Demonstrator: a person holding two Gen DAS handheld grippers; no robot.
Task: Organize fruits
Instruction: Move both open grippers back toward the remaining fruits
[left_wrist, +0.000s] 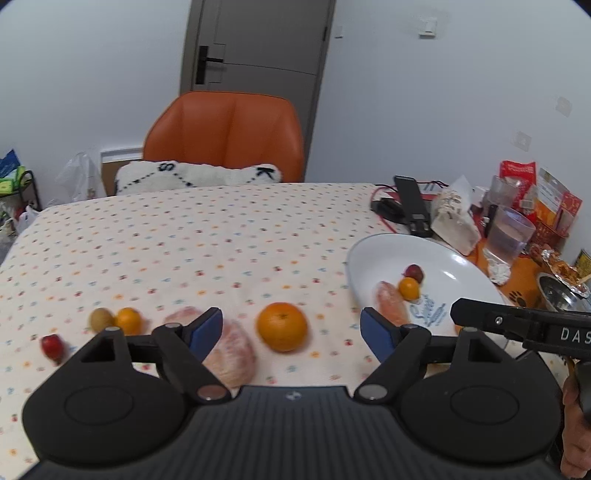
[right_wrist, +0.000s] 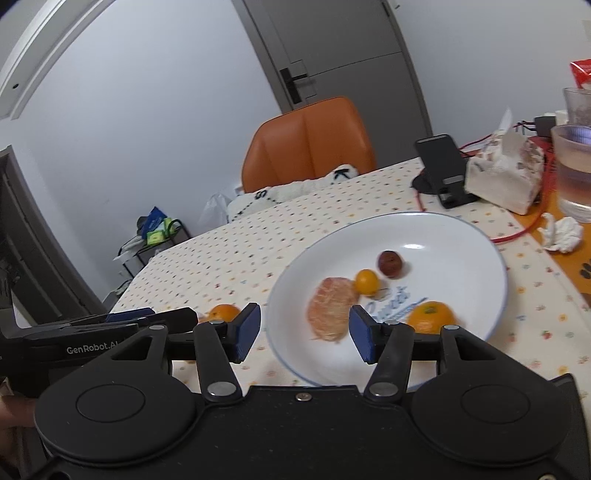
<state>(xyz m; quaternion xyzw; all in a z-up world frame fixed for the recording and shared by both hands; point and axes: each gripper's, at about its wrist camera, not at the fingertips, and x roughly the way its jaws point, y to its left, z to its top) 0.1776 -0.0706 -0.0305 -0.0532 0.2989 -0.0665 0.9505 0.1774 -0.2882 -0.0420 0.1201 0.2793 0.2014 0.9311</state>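
Note:
My left gripper (left_wrist: 293, 330) is open above the dotted tablecloth, and a big orange (left_wrist: 282, 326) lies on the cloth between its fingers, untouched. A peeled pinkish citrus (left_wrist: 233, 350) sits by the left finger. Further left lie a small orange (left_wrist: 128, 319), a brownish fruit (left_wrist: 101, 319) and a red fruit (left_wrist: 51, 345). My right gripper (right_wrist: 303, 329) is open over the near rim of the white plate (right_wrist: 461, 236). The plate holds a peeled citrus (right_wrist: 328, 310), a small yellow-orange fruit (right_wrist: 367, 281), a dark red fruit (right_wrist: 389, 263) and an orange (right_wrist: 430, 316).
An orange chair (left_wrist: 225, 133) with a white cushion stands behind the table. At the right are a black phone stand (right_wrist: 445, 166), a tissue pack (right_wrist: 502, 181), a glass of water (right_wrist: 574, 170), crumpled paper (right_wrist: 561, 232), a red cable and snack packets.

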